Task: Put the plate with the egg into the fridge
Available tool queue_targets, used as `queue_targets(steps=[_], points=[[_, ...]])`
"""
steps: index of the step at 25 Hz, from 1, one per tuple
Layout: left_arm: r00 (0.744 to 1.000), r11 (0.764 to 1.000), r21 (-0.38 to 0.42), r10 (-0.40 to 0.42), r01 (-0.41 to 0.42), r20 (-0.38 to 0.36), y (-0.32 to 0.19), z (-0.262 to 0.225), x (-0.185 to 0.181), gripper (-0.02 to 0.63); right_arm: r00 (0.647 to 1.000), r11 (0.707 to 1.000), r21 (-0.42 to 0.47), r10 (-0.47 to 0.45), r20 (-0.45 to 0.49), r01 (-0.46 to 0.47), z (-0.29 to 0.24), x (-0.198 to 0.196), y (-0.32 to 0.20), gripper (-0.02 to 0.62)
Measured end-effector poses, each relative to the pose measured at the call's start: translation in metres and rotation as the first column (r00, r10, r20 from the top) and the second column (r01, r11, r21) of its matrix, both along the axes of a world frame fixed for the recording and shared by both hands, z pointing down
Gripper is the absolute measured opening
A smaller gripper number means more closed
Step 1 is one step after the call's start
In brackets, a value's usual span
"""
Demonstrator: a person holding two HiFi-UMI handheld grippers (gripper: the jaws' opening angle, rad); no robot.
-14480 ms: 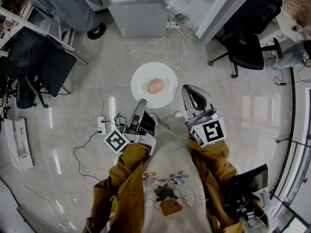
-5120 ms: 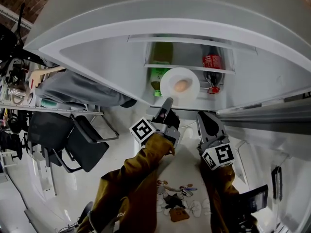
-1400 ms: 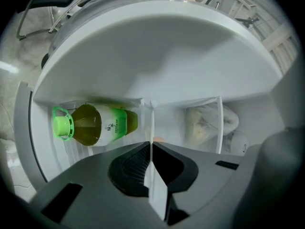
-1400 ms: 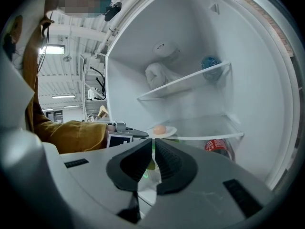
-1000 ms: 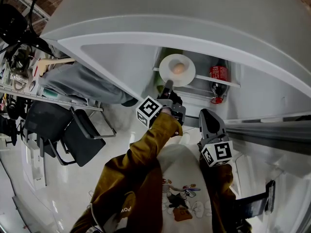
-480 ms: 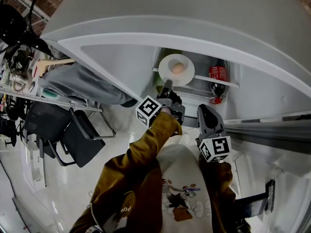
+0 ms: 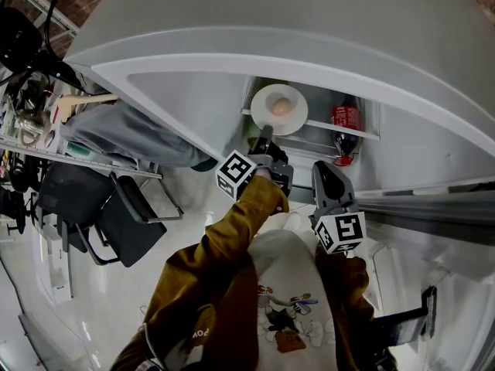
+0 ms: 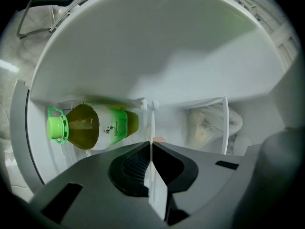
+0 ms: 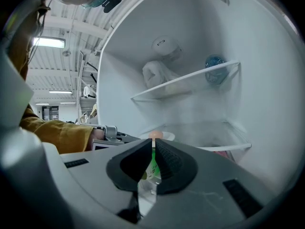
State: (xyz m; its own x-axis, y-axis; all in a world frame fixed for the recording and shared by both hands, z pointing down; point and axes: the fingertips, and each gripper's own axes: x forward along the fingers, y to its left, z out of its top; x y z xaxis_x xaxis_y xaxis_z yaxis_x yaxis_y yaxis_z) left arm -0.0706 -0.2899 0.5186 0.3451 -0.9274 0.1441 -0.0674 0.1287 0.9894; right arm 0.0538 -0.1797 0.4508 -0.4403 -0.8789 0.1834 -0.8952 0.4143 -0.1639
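While in fridge (image 7: 325,22), plate (image 7: 265,103) in jaws

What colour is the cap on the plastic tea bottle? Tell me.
Bright green cap, clearest in the left gripper view.

1 plate (image 7: 262,101), 1 egg (image 7: 282,107), 2 btls (green btl (image 8: 95,126), red-label btl (image 7: 343,119)), 1 fridge (image 7: 193,99).

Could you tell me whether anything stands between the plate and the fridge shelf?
Nothing visible does: the plate, held by the left gripper, is at the shelf edge; the red-labelled bottle lies off to its right.
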Motion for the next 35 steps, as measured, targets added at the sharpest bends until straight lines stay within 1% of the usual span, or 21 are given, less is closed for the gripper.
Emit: queue_targets(steps=[9,35], points=[[1.0,1.0,0.011,-0.008,0.008,0.007,-0.01,0.0,-0.002,0.02,1.0,1.0,0.004,-0.004,0.002,0.004,-0.001,-0.003,-0.002,0.006],[1.0,1.0,-0.025,0.009,-0.01,-0.007,-0.03,-0.001,0.008,0.02,1.0,1.0,0.005,-0.004,0.008,0.004,-0.003,-0.003,-0.004,0.006]])
